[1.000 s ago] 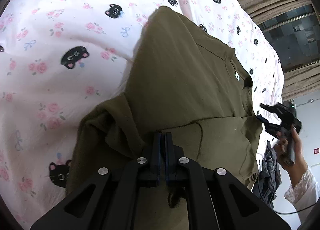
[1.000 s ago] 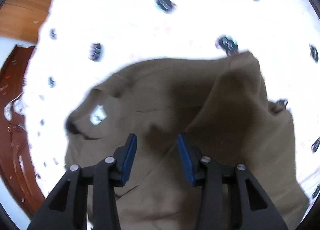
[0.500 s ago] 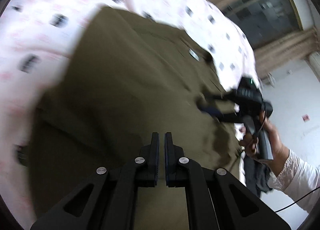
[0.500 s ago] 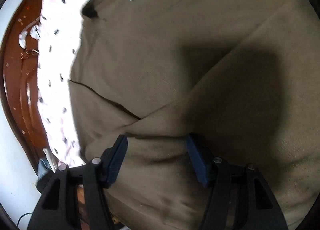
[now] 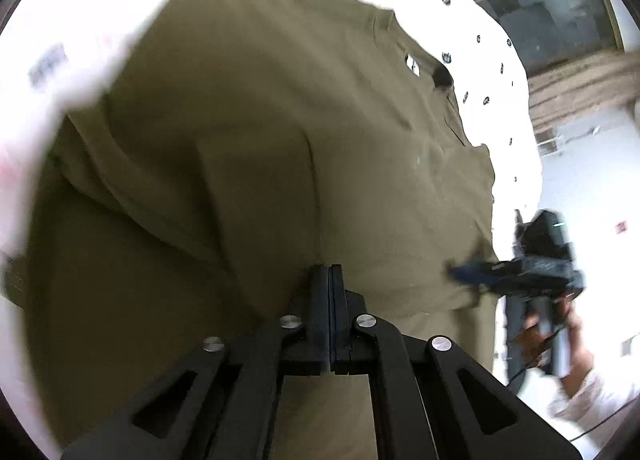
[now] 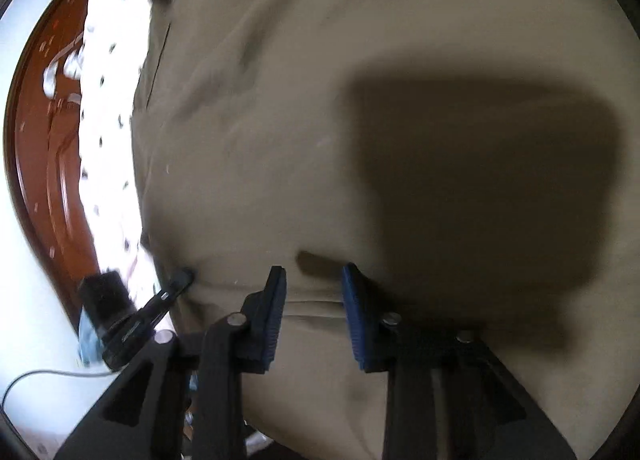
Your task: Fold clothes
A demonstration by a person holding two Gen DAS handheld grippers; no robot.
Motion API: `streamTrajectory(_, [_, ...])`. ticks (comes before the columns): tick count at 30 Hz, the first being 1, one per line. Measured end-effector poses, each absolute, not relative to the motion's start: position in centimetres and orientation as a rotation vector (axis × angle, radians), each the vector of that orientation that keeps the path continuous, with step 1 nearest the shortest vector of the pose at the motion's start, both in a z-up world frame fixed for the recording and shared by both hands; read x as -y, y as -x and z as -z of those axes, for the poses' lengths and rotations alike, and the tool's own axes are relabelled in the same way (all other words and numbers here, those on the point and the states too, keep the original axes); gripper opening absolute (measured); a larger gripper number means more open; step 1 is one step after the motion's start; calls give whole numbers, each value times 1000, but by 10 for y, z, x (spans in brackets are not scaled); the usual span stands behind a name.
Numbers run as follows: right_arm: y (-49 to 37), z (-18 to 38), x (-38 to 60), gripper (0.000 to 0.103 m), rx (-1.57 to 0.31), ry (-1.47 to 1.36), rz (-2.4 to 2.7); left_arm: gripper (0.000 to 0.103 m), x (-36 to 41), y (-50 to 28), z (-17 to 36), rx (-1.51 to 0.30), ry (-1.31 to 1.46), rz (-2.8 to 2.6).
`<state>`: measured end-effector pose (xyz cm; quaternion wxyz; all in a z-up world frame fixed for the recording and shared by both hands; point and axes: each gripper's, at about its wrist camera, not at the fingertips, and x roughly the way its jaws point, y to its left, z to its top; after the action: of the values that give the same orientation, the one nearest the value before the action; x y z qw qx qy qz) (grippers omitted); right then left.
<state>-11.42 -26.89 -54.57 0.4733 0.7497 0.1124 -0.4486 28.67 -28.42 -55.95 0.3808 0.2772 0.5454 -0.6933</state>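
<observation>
An olive green shirt (image 5: pixel 280 120) lies spread over a white bedsheet printed with black cats (image 5: pixel 492 44); its neck label (image 5: pixel 411 62) points away from me. My left gripper (image 5: pixel 330 272) is shut at the shirt's near edge, and creases in the cloth run to its tips. The right wrist view shows that gripper (image 6: pixel 182 278) pinching the shirt's left edge. My right gripper (image 6: pixel 314 300) hangs low over the shirt (image 6: pixel 320 120), its jaws closing, with a raised fold of the hem between the blue pads (image 6: pixel 354 300) and a gap still showing. A hand holds it (image 5: pixel 472 274) at the shirt's right edge.
A dark wooden bed frame (image 6: pixel 36 140) curves along the left of the right wrist view. A window (image 5: pixel 552 8) with beige curtains (image 5: pixel 580 88) stands beyond the bed. Blue cloth (image 6: pixel 86 336) and a cable (image 6: pixel 40 374) lie off the bed's edge.
My right gripper came down from above the shirt to its near hem and its jaws narrowed around a fold. The left gripper stayed shut and shifted sideways; the bunched cloth now lies flatter.
</observation>
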Motion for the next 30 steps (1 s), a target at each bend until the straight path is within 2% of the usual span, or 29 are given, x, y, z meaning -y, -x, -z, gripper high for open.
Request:
streamTrajectory(2, [131, 522, 267, 49, -256, -1763, 1173, 2, 292, -299, 546, -1306, -718, 1760])
streamTrajectory(8, [213, 468, 276, 74, -242, -1622, 1433, 11, 372, -329, 518, -1150, -713, 1754])
streamTrajectory(11, [261, 471, 297, 74, -222, -1630, 1466, 30, 419, -335, 517, -1127, -723, 1764])
streamTrajectory(12, [276, 473, 303, 74, -214, -1634, 1470, 32, 434, -338, 519, -1123, -733, 1765])
streamTrajectory(16, [326, 491, 326, 74, -196, -1643, 1447, 32, 498, -349, 537, -1187, -764, 1746])
streamTrajectory(22, [338, 514, 331, 74, -285, -1602, 1400, 33, 536, -357, 568, -1337, -787, 1775])
streamTrajectory(30, [333, 533, 348, 74, -402, -1587, 1324, 34, 555, -336, 588, -1293, -897, 1804])
